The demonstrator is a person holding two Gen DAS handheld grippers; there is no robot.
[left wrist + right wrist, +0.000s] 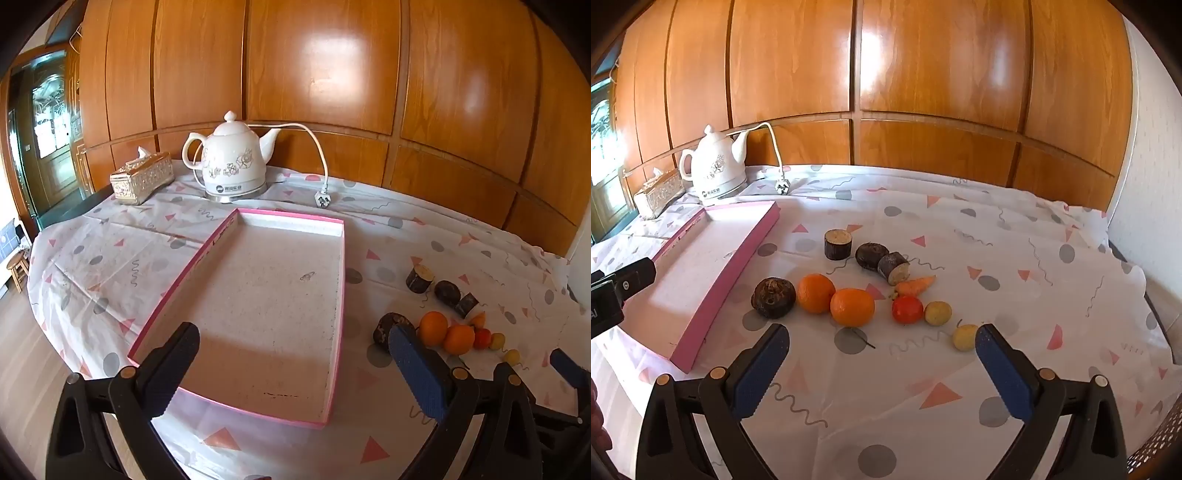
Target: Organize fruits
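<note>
**Both my grippers wide open, nothing between them**

My left gripper [295, 373] points forward and slopes downward, its jaws spread as wide as they go. One finger is black on the left of its own view, the other carries a blue ribbed pad [417, 373] on the right. Nothing is between them, and the pads press on nothing.

My right gripper [882, 369] slopes down at much the same angle, jaws equally wide, blue pads [759, 373] facing each other across an empty gap. From the right wrist view, the tip of my left gripper shows at the left edge, so the two sit side by side, apart.
</note>
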